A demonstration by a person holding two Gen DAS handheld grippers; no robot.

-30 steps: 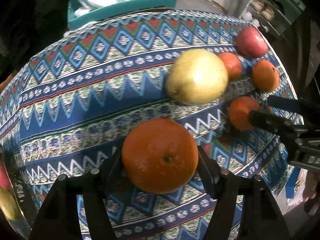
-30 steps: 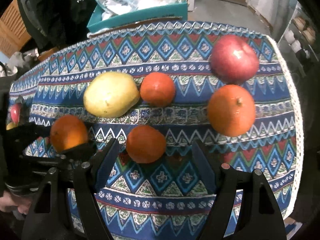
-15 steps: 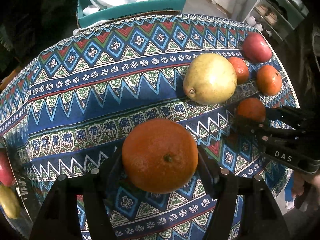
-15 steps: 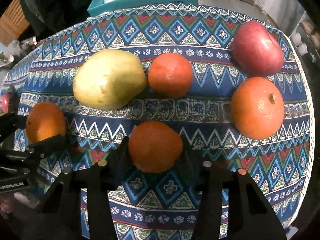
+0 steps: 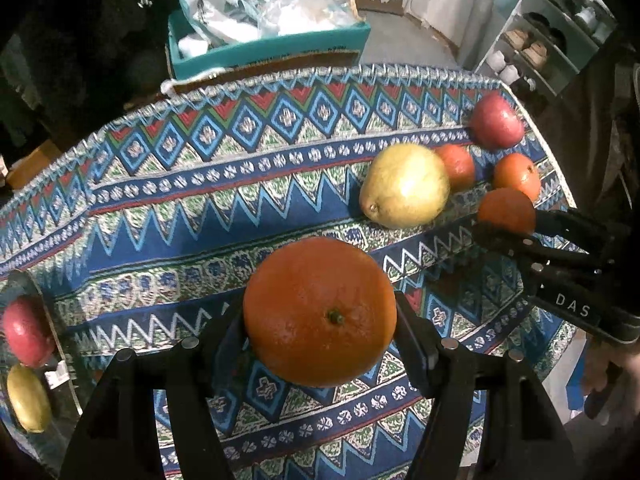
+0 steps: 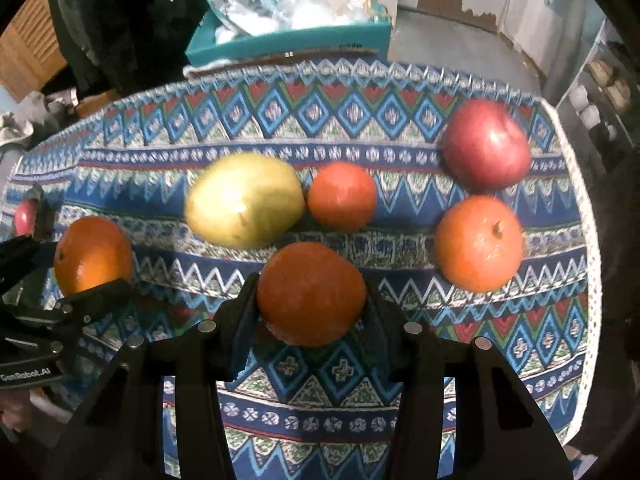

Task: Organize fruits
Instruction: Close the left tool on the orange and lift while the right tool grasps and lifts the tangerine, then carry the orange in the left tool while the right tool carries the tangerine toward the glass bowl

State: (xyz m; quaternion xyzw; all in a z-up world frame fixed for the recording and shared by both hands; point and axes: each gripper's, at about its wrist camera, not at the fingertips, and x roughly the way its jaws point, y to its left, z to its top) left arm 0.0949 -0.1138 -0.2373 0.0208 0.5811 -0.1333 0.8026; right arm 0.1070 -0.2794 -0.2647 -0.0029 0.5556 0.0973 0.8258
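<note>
My left gripper point(image 5: 320, 320) is shut on a large orange point(image 5: 320, 312) and holds it above the patterned cloth; it also shows in the right wrist view point(image 6: 93, 255). My right gripper point(image 6: 311, 300) is shut on a small orange point(image 6: 311, 294), which also shows in the left wrist view point(image 5: 506, 210). On the cloth lie a yellow pear point(image 6: 244, 200), a second small orange point(image 6: 342, 196), a stemmed orange point(image 6: 479, 243) and a red apple point(image 6: 486, 146).
The patterned tablecloth point(image 5: 180, 184) covers the table. A tray point(image 5: 64, 344) at the left edge holds a red apple point(image 5: 26, 332) and a yellow fruit point(image 5: 28, 398). A teal box point(image 5: 264, 46) of bags stands behind the table. Shelves point(image 5: 556, 28) are at the far right.
My right gripper closed on the small orange and lifted it a little. My left gripper kept its orange and rose and drew back, so more of the table shows.
</note>
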